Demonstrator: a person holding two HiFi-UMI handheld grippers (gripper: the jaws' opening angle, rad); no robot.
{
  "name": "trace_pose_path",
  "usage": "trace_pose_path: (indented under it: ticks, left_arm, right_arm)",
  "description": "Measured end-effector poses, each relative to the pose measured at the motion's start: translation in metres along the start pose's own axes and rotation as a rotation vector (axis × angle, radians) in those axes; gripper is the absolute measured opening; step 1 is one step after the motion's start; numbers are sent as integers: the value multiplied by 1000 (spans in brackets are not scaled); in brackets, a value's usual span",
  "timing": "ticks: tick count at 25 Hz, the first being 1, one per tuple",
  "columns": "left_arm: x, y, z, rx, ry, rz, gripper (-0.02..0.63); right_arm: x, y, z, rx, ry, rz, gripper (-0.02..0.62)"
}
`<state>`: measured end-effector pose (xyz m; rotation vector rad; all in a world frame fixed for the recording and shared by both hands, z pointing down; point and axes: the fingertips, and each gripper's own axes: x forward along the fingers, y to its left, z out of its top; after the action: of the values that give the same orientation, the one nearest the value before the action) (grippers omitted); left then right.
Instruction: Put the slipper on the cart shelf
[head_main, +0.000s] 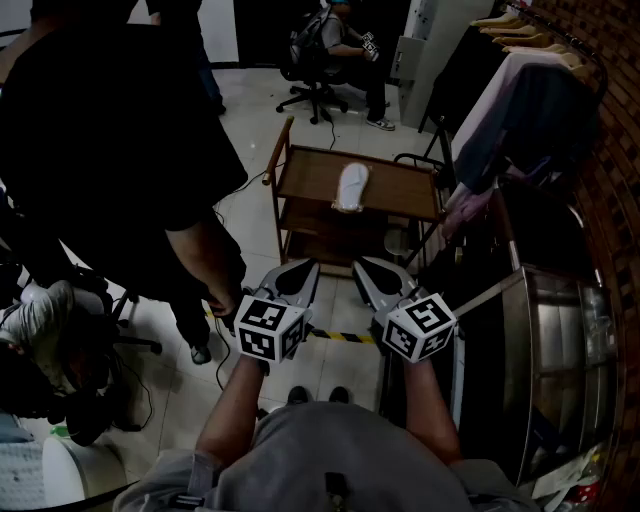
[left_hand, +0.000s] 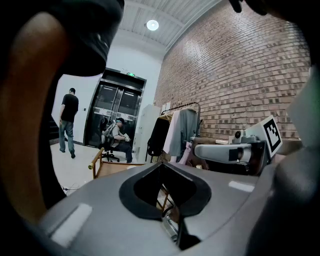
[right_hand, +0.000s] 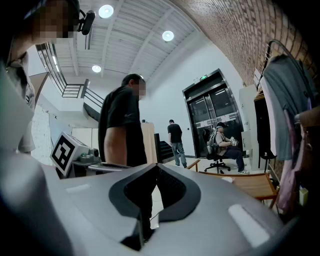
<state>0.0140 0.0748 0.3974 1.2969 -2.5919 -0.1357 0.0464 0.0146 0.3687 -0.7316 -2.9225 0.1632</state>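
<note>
Big brick wall (left_hand: 240, 65) down one side, pale tiled floor (head_main: 250, 215), dark glass double doors (left_hand: 112, 112) at the far end. Clothes rack (head_main: 520, 90) along the brick, office chair (head_main: 312, 100) near the doors, round ceiling lights (right_hand: 168, 35) on.

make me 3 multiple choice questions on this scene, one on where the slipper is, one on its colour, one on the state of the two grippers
1. Where is the slipper?
A. on the floor
B. on the top shelf of the cart
C. held by a gripper

2. What colour is the slipper?
A. white
B. red
C. black

3. How do the left gripper and the right gripper stand?
A. both wide open
B. one shut on the slipper
C. both with jaws shut, nothing held

Answers:
1 B: the head view shows it lying on the wooden top shelf.
2 A: it shows pale white against the brown wood.
3 C: each gripper view shows its jaws together with nothing between them.
</note>
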Motion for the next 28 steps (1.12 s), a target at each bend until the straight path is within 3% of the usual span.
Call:
trace_pose_path:
  ticks: [16, 22, 28]
  left_arm:
    - [-8, 58, -10, 27, 30, -30, 8]
    - [21, 70, -20, 13, 66, -45, 8]
    - [82, 85, -16, 18, 72, -50, 8]
  right_arm:
    - [43, 10, -12, 15, 19, -56, 0]
    - [59, -18, -18, 39, 31, -77, 0]
    - [80, -78, -18, 48, 36, -103, 0]
